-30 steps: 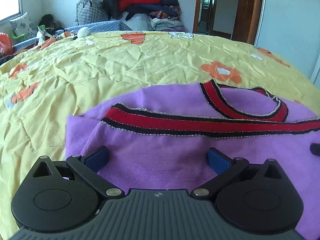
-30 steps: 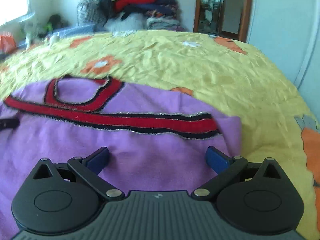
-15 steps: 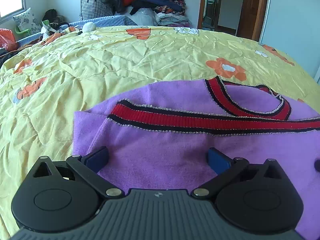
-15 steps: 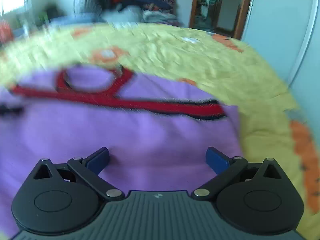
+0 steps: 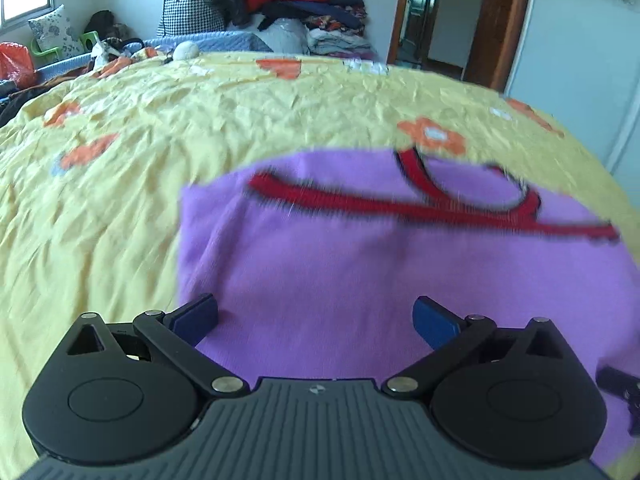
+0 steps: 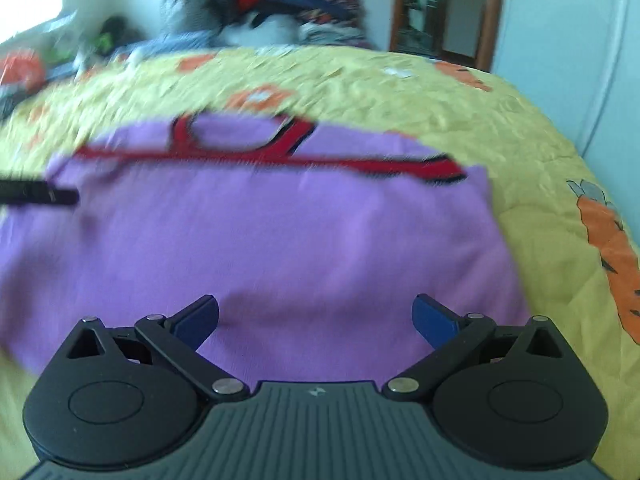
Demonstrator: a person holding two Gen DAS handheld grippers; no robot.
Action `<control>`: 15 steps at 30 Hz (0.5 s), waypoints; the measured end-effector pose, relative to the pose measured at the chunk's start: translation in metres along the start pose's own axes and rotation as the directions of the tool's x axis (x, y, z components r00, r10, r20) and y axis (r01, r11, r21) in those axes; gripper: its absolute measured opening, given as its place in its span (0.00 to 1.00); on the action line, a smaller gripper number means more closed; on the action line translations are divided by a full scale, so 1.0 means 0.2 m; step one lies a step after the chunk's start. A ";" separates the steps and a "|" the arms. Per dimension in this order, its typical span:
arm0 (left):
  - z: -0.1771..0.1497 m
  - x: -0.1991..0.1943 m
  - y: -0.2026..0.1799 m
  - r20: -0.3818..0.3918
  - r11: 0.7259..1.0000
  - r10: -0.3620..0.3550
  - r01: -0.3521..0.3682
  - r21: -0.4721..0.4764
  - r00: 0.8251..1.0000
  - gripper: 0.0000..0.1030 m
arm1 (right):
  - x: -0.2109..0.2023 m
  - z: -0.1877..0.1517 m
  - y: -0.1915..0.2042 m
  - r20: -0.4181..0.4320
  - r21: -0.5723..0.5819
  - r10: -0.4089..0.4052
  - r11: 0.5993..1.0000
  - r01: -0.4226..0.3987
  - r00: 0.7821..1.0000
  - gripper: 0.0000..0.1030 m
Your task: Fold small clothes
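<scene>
Fingers on both grippers are spread wide w/ nothing between them: left gripper (image 5: 316, 316) hangs over the near-left part of the purple garment (image 5: 360, 264), right gripper (image 6: 316, 316) over its near-right part. Garment lies flat on the yellow floral bedspread (image 5: 200, 120), directly ahead of and under both sets of fingers, long axis running left-right, red-and-black trim and neck loop (image 6: 240, 142) at the far edge. Left side edge sits just beside the left gripper's left finger (image 5: 196, 316); right edge is nearer the right gripper. Likely next: each takes its own near corner. Both views blurred.
</scene>
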State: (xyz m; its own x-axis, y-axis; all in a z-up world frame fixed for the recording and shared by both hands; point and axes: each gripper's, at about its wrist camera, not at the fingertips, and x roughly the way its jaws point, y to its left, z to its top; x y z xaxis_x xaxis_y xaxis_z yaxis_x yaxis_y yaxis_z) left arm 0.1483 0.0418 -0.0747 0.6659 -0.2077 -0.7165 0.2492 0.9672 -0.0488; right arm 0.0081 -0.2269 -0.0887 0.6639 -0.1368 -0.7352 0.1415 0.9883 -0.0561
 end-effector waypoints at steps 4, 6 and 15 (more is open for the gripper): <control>-0.15 -0.03 0.14 0.010 1.000 0.000 0.000 -0.004 1.000 1.00 | -0.02 -0.05 -0.15 0.020 0.094 0.001 0.996 -0.002 1.000 1.00; -0.10 -0.05 0.23 -0.012 0.999 -0.002 0.002 -0.038 1.000 1.00 | -0.05 -0.03 -0.12 -0.009 0.095 -0.021 0.995 0.022 1.000 1.00; 0.26 0.22 0.57 -0.055 0.932 -0.306 0.287 -0.220 0.951 1.00 | -0.21 -0.03 0.31 0.085 -0.040 0.184 0.983 -0.181 0.979 1.00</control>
State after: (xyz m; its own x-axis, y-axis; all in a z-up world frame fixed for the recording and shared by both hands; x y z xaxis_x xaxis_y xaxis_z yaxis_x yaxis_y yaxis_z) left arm 0.2426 0.1358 -0.0746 0.5184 -0.4852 -0.7042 0.2687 0.8742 -0.4045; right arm -0.0141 -0.1591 -0.0654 0.7383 0.0420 -0.6732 -0.0104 0.9986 0.0509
